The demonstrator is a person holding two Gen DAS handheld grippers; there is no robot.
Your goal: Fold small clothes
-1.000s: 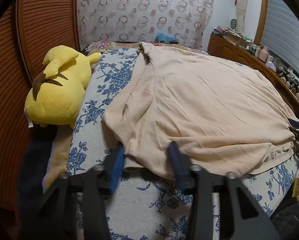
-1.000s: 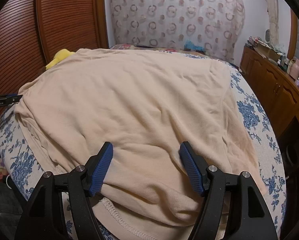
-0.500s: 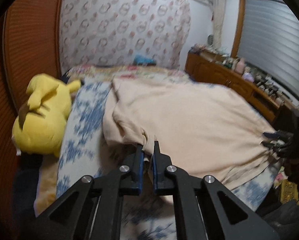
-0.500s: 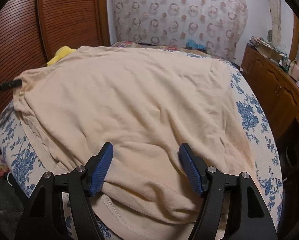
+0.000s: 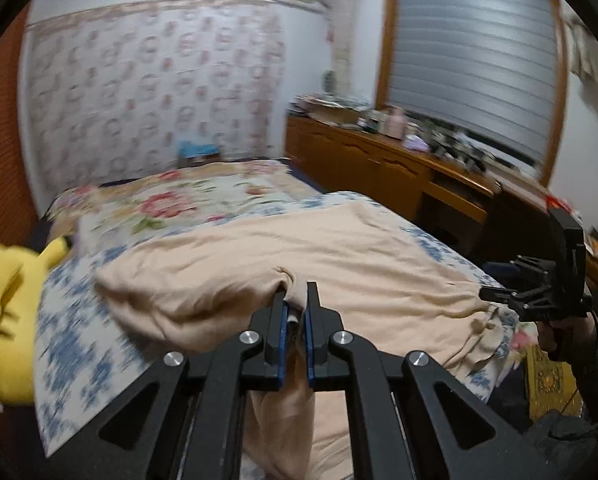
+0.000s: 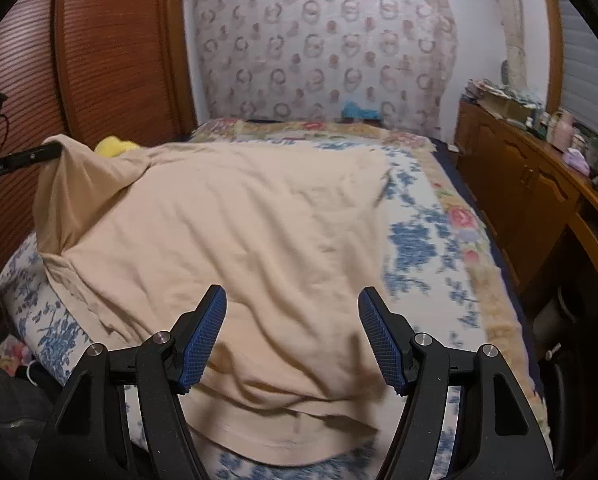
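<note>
- Beige cotton garment (image 6: 235, 216) lies spread across the bed's blue-flowered white cover (image 6: 415, 248), its hem at the near edge.
- Left gripper (image 5: 294, 320): black arms with blue pads, fingers together and clamped on a bunched fold of the garment's left edge; that corner is raised off the cover and cloth hangs below the jaws.
- Right gripper (image 6: 293, 340): fingers wide apart, poised above the garment near its hem; no cloth is pinched between the pads.
- Left view shows the right gripper at the far side of the garment, held by a hand in a dark sleeve (image 5: 597, 344).
- Yellow plush toy (image 5: 7, 320) sits beside the bed at the left.
- Wooden sideboard (image 6: 531, 184) carrying clutter stands along the right wall.
</note>
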